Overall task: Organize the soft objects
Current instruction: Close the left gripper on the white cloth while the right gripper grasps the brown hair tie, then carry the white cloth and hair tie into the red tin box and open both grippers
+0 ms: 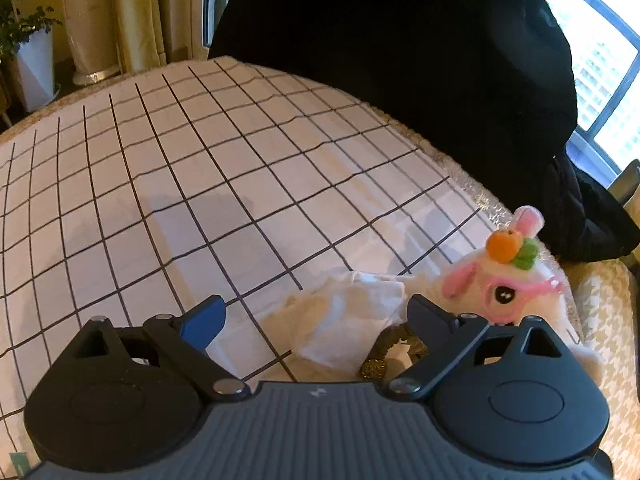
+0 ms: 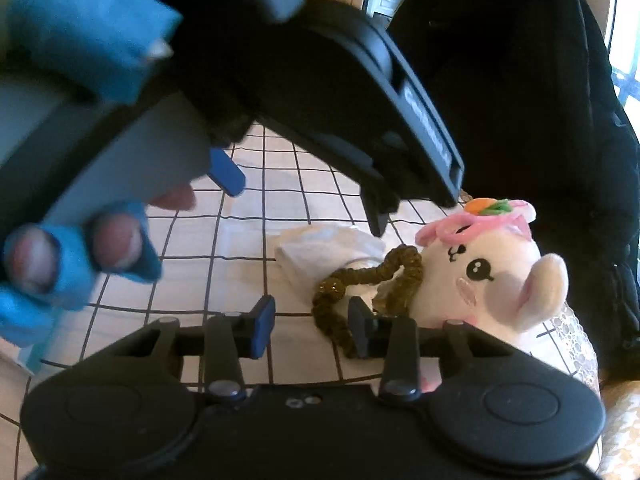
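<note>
plush toy: your white plush toy [image 2: 492, 276] lies on its side near the right edge of the checked cloth [image 1: 200, 200], touching the scrunchie and just beside the folded cloth. Looks light and squishy, so it'll give under the pads. I'd pinch the body or an ear, not the little orange pom on its head.

scrunchie: the brown scrunchie [image 2: 360, 280] is looped against the toy's face, 1 end reaching toward your right claw. Floppy, probably snags easily, and I'd guess it drags the toy along if you pull fast.

white cloth: the folded white cloth [image 2: 324, 256] sits flat, touching the scrunchie. Thin and limp, so take it at a folded edge or it'll just unfold.

right gripper: your right gripper [image 2: 312, 330] is partly closed with a clear gap; the scrunchie's lower loop lies by the right finger, and I can't see the pads pressing anything.

left gripper: your left gripper [image 1: 316, 320] is spread wide and empty, hovering over the white cloth with the toy beside its right finger.
</note>
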`<state>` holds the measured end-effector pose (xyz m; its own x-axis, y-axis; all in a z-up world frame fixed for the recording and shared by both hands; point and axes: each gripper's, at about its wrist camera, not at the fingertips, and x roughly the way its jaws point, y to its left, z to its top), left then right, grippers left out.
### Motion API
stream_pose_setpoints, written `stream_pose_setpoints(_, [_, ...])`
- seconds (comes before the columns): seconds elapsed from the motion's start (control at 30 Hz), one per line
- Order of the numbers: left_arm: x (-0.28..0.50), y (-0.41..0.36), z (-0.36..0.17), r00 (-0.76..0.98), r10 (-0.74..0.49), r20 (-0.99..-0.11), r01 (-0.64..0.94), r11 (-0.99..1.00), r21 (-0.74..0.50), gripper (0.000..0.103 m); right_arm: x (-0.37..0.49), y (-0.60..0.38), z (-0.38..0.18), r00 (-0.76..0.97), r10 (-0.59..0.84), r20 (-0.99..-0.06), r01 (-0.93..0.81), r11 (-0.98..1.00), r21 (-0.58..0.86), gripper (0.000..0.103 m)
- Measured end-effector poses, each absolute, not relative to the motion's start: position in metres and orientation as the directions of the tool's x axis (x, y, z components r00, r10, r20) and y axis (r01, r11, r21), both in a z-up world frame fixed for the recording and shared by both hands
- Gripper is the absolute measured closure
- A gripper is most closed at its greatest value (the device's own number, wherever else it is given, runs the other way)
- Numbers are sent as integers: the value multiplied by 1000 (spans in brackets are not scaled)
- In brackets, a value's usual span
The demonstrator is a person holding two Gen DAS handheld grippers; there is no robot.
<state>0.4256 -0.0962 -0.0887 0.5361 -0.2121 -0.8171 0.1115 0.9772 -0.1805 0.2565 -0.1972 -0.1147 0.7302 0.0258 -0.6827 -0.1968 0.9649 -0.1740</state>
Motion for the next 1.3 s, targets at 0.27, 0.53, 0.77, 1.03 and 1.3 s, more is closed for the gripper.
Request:
stream_pose_setpoints(0.27, [434,-100,-105,499,-220,-838,118,975,-186,34,264,-184,-119,718,-23,-695,-172,962,-210,76])
stream_pose_setpoints(0.53, [430,-106,-104,512,-240,-825,154,970,-187,74,265,-186,-115,725,-39,-688,-156,963,-219,89])
stream_pose_setpoints(0.77, [419,-103,-96,540,-217,-813,152,975,-160,90,262,-194,-107,730,-17,-684,-139,975,-173,96])
stream_pose_setpoints(1.03, [396,-74,-73,583,-191,-790,111,982,-155,92,240,-213,-73,756,87,-649,-156,987,-49,97])
stream_pose_setpoints(1.3, [353,-42,-45,607,-176,-775,81,984,-159,92,217,-232,-32,745,245,-621,-203,969,139,97])
